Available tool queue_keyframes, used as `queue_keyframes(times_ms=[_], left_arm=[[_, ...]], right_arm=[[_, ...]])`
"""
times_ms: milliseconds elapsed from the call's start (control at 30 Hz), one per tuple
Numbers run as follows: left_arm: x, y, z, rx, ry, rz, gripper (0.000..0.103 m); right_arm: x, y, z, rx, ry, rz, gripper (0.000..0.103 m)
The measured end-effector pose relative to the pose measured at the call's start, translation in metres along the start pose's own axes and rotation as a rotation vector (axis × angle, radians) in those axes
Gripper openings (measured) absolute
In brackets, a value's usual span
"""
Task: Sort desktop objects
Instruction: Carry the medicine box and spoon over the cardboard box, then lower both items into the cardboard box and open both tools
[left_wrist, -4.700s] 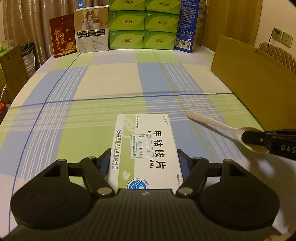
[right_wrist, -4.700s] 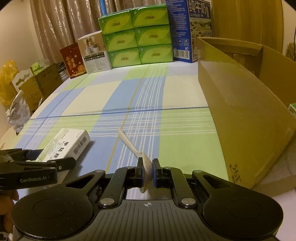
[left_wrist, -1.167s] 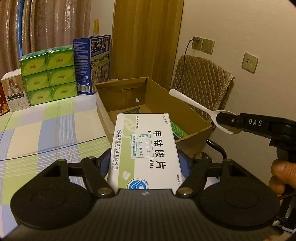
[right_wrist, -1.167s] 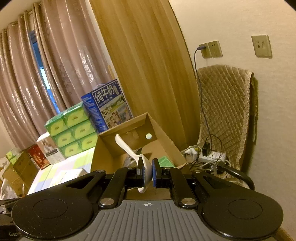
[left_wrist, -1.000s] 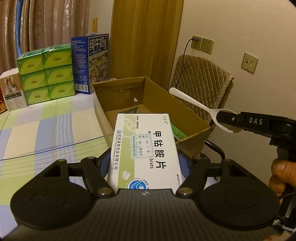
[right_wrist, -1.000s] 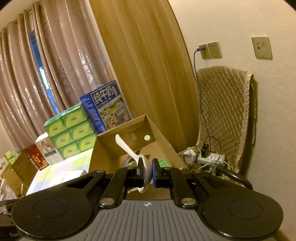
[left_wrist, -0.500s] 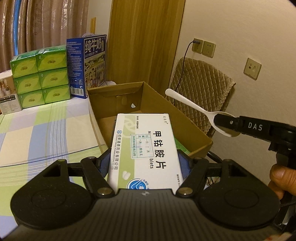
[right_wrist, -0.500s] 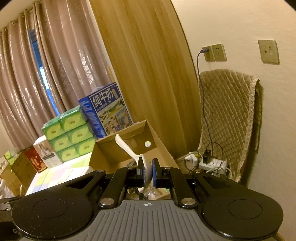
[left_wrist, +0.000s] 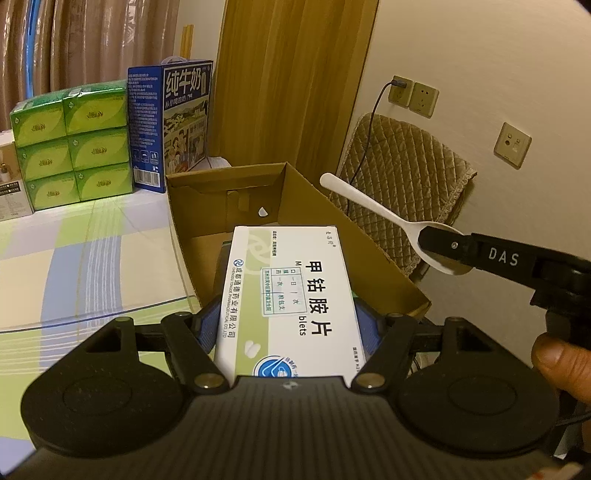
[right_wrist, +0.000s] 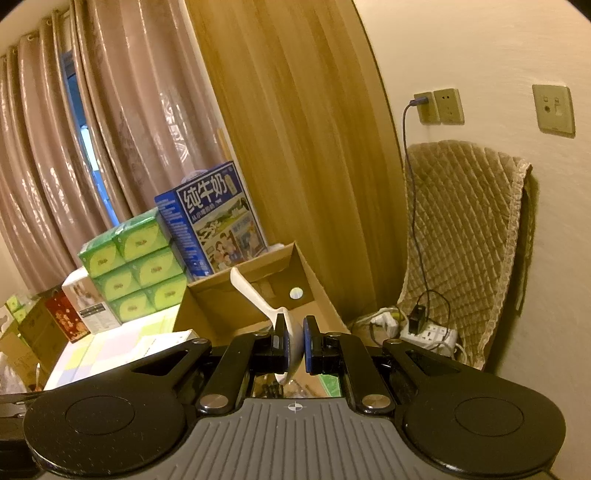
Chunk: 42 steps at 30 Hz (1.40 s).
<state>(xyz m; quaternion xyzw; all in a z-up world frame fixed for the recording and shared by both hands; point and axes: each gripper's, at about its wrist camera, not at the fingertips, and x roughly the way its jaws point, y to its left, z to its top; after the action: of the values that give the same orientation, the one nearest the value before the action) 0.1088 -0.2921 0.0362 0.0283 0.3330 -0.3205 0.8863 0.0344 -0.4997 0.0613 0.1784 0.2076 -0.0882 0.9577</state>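
My left gripper (left_wrist: 288, 317) is shut on a white and green medicine box (left_wrist: 290, 295), held in the air over the near end of an open cardboard box (left_wrist: 236, 206). My right gripper (right_wrist: 294, 345) is shut on the bowl of a white plastic spoon (right_wrist: 255, 293), whose handle points up and away. In the left wrist view the right gripper (left_wrist: 443, 245) holds the spoon (left_wrist: 365, 203) above the cardboard box's right wall. In the right wrist view the cardboard box (right_wrist: 317, 295) lies below and ahead of the fingers.
A plaid-covered table (left_wrist: 85, 251) lies left of the box. Green tissue packs (left_wrist: 72, 142) and a blue milk carton (left_wrist: 173, 122) stand at its far end. A quilted chair (right_wrist: 465, 229) and a power strip (right_wrist: 428, 334) are right of the box. A person's thumb (left_wrist: 561, 362) grips the right handle.
Both grippers have moved a little further over the cardboard box with their loads, the box sliding lower in view. Both grips are unchanged.
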Motion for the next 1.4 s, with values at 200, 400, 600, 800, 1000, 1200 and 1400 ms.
queue_keyframes(times_ms=[200,400,600,800,1000,1200,1400], left_arm=[[0.008,0.002,0.006,-0.007,0.002,-0.005,0.067],[0.017,0.007,0.015,-0.011,0.002,-0.003,0.067],[0.028,0.016,0.027,-0.036,-0.002,0.003,0.067],[0.038,0.022,0.038,-0.046,-0.010,0.001,0.067],[0.049,0.027,0.049,-0.058,-0.013,0.005,0.067],[0.061,0.035,0.056,-0.070,-0.003,0.005,0.067],[0.073,0.041,0.060,-0.078,0.002,0.000,0.067]], right_arm=[[0.008,-0.001,0.007,-0.014,-0.003,-0.001,0.005],[0.019,0.000,0.013,-0.031,-0.004,-0.003,0.005],[0.031,0.002,0.018,-0.034,0.002,-0.001,0.005],[0.042,0.004,0.026,-0.035,0.001,0.000,0.005],[0.053,0.005,0.034,-0.044,-0.002,-0.001,0.005],[0.064,0.007,0.039,-0.055,0.004,-0.001,0.004],[0.072,0.009,0.042,-0.057,0.006,0.000,0.005]])
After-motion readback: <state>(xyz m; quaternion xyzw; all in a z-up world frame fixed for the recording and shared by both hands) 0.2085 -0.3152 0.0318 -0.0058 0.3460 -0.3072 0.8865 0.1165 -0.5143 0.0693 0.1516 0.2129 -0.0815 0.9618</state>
